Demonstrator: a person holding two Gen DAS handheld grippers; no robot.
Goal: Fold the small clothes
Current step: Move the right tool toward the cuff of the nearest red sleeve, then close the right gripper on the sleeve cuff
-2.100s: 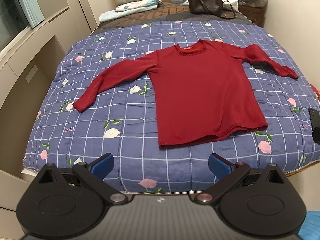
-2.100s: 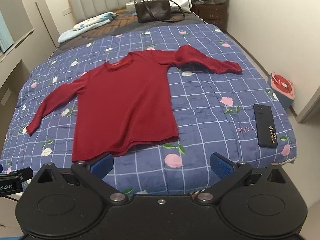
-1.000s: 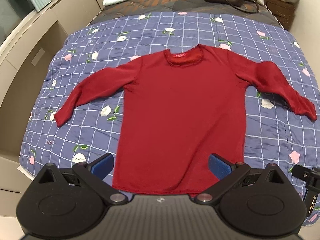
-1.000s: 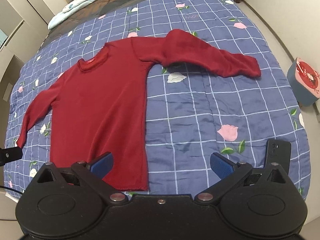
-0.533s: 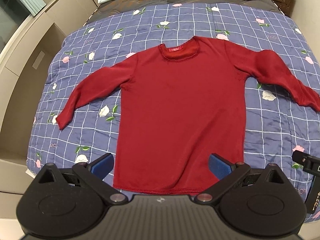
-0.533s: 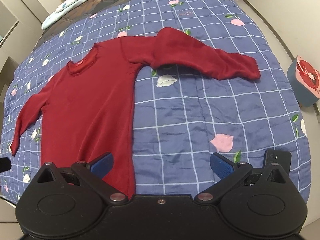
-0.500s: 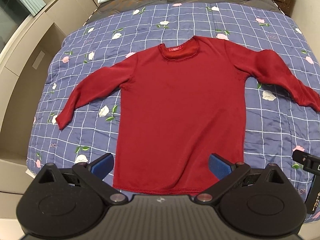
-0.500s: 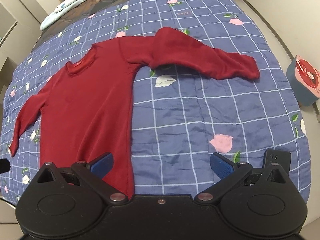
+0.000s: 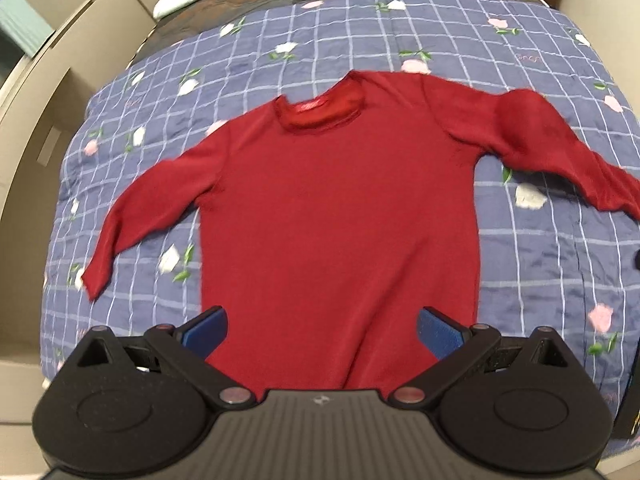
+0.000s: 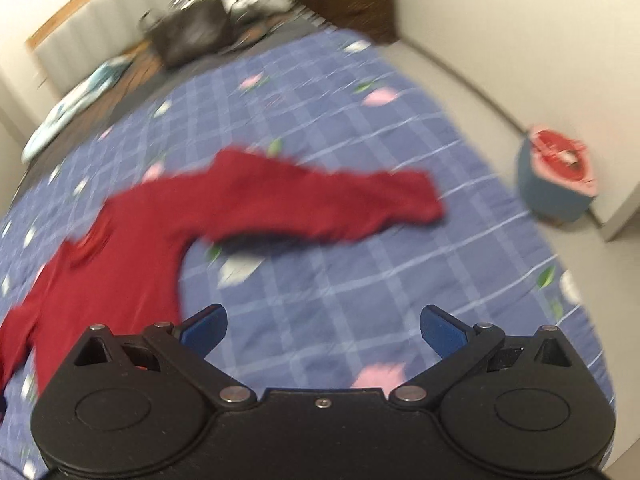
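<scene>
While the red top (image 9: 340, 216) lies flat on the blue blanket (image 9: 256, 40) with white squares and little flowers, both grippers hang above it with nothing in them. Its neck hole points to the far end of the bed and its two sleeves reach out to the sides.

From the left wrist view, the left gripper (image 9: 320, 326) is over the bottom part of the top. Its jaws are spread wide, and its blue pads (image 9: 204, 330) sit one on each side of the red cloth below.

From the right wrist view, the right gripper (image 10: 323, 328) is over bare blanket, just beside the body of the top. Its jaws are spread wide too. The right sleeve (image 10: 328, 204) stretches across the blanket ahead of it. This view is blurry, so small things are hard to make out. A dark thing, maybe a bag (image 10: 188, 38), sits at the far end of the bed. A round blue box with a red and pink lid (image 10: 556, 184) stands on the floor beside the bed.
</scene>
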